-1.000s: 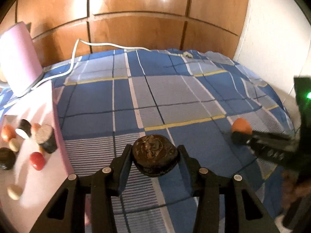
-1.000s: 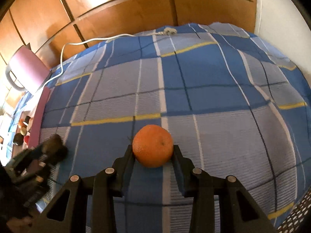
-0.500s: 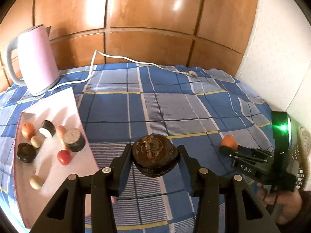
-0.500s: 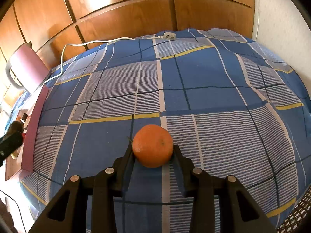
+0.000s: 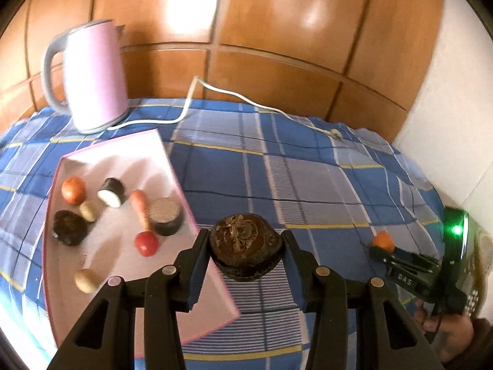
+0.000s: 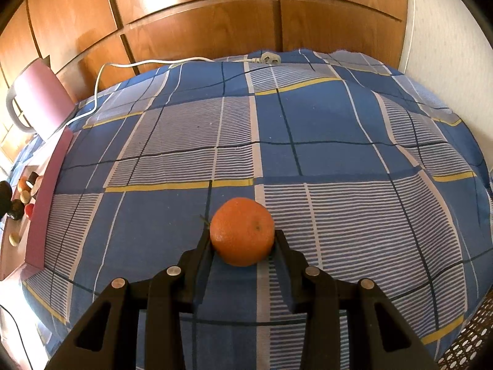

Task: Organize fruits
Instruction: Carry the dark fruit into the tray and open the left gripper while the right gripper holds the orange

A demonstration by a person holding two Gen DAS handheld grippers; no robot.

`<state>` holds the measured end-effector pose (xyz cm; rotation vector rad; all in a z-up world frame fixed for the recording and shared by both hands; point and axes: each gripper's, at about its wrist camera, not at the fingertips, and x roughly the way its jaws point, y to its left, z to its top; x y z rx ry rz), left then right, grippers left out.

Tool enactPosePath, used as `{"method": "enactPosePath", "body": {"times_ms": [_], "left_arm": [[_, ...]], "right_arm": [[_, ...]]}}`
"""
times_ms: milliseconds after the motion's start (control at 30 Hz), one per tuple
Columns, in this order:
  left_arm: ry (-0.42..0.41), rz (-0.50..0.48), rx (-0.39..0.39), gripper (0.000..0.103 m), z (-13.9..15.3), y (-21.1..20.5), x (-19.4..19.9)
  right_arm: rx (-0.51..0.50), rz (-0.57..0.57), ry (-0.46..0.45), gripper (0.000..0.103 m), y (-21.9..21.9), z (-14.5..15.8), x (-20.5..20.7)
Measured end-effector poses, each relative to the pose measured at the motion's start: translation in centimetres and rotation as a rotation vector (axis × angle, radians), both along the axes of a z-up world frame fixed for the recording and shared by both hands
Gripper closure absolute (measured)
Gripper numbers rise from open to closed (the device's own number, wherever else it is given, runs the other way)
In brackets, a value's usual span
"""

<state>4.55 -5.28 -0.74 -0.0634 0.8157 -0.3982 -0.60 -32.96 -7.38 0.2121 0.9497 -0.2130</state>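
My left gripper [image 5: 246,243] is shut on a dark brown round fruit [image 5: 245,246] with a dried crown, held above the blue checked cloth just right of the pink tray [image 5: 123,160]. On the tray lie several pieces: an onion-like orange ball [image 5: 73,190], a red ball [image 5: 147,243], a carrot [image 5: 140,208], dark cut rounds [image 5: 165,215] and pale small ones. My right gripper [image 6: 242,240] is shut on an orange [image 6: 242,236] over the cloth; in the left wrist view the right gripper [image 5: 382,245] stands at the right, with a hand [image 5: 446,330] holding it.
A pink kettle [image 5: 92,77] stands behind the tray, its white cord [image 5: 215,92] trailing across the cloth to a plug [image 6: 268,59]. Wooden panels close the back and a white wall the right. The tray's edge [image 6: 46,197] lies far left in the right wrist view.
The left gripper rose and swung left with the dark fruit, bringing the tray and kettle fully into view. The right gripper and its orange stayed almost still.
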Motion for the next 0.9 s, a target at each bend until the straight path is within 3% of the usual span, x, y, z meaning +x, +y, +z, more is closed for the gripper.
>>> {"method": "enactPosePath", "body": {"times_ms": [400,500,667,900], "left_arm": [[0.149,0.362,-0.195,0.057,-1.7,14.6,3.6],[0.196,0.411,-0.242,0.057,-2.7,16.8,4.3],[0.255,0.413,-0.295,0.057,-3.9,16.9,5.9],[0.248,0.342,-0.212,0.056,-4.4,14.2,7.6]], "right_arm": [[-0.015,0.005,-0.001,0.065,0.3,-0.1,0.1],[-0.016,0.005,-0.002,0.065,0.3,-0.1,0.1],[-0.021,0.005,0.001,0.065,0.2,0.0,0.2],[-0.021,0.004,0.002,0.065,0.2,-0.1,0.3]]}}
